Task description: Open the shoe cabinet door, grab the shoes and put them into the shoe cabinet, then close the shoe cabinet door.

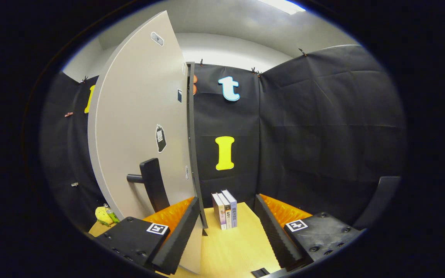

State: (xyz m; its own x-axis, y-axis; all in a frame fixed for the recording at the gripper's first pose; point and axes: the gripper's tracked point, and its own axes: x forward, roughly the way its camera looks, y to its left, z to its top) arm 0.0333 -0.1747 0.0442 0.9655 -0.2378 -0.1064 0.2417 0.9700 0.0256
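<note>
Two fingers of the gripper point(228, 235) stand spread wide with nothing held between them, their ribbed inner faces angled apart over a pale wood-grain table point(242, 247). The tool points level and forward, toward the booth's back corner at twelve o'clock.

The largest thing in view is the shoe cabinet door point(141, 127), a tall, smooth, light grey panel at ten o'clock from the fingers, swung open so its dark edge runs down to just ahead of the left finger point(178, 235). A few small stickers dot its face. A black bar handle point(153, 185) juts from the door low down, at about nine o'clock, just above the left finger. The shoes cannot be made out.

Black cloth walls, creased and clipped at the top, close the booth behind and to the right; above them runs a white wall and ceiling.

Three upright books point(225, 210) stand together on the table at twelve o'clock, beyond the fingertips. At eight o'clock, by the door's foot, sits a small yellow-green toy point(104, 216).
</note>
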